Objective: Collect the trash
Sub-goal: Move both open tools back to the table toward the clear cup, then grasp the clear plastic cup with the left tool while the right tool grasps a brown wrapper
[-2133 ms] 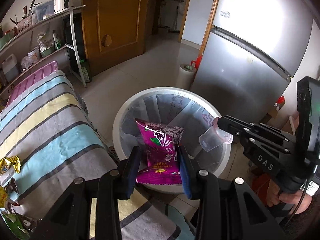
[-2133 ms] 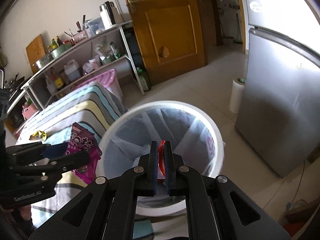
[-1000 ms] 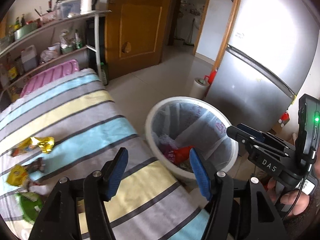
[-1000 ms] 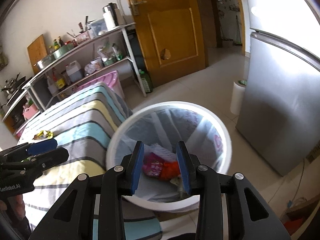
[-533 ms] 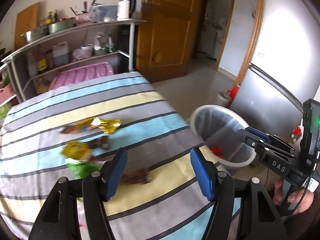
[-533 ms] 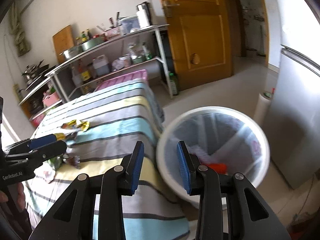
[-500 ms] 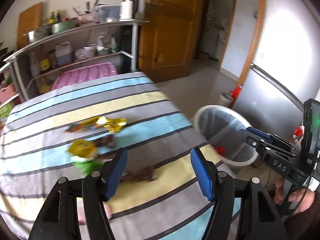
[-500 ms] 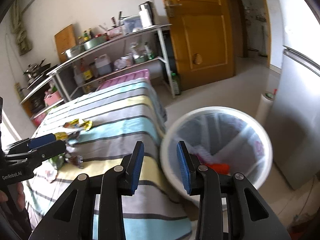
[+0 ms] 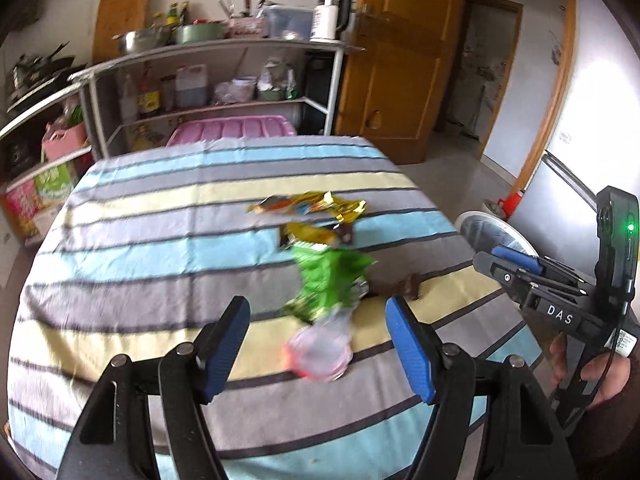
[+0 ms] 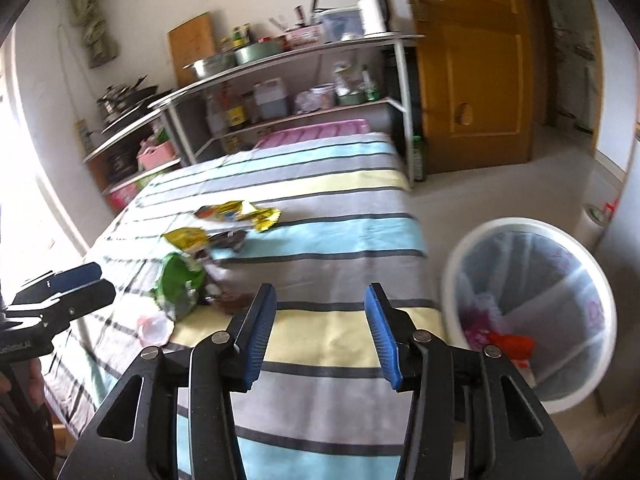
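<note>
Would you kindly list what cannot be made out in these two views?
- Green wrapper: left wrist view, motion blur hides its print.
- Clear cup: same view, smeared outline.
- Trash bin: mostly hidden behind the right hand-held gripper.
- Bin contents: right wrist view, blurred.

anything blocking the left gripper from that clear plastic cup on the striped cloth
Nothing visible does. The left gripper has its jaws opening, empty, and the clear plastic cup lies in the open just ahead; the green wrapper lies beyond it.
</note>
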Tool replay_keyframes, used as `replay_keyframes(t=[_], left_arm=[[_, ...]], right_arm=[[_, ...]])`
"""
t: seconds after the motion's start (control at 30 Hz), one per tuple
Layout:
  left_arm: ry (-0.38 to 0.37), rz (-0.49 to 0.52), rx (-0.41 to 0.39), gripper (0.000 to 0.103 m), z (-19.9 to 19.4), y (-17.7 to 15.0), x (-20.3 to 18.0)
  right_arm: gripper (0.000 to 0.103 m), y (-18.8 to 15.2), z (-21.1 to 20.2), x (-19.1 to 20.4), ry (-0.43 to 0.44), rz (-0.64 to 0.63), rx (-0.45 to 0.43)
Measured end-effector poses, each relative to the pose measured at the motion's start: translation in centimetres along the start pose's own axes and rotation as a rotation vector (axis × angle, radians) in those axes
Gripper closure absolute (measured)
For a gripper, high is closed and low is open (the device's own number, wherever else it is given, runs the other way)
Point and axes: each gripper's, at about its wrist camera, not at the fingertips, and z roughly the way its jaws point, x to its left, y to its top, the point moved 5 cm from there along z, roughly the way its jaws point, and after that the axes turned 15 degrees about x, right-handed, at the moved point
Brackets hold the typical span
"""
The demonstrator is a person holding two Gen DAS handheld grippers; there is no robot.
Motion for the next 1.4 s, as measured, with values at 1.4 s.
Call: replay_keyframes(t=[1.4], left_arm=[[-0.065,0.027,0.128,0.031,5.9,-0.4,1.1]], right_arm=[[0.062,1.5,7.6,6.9,0.034,-0.408,0.209]])
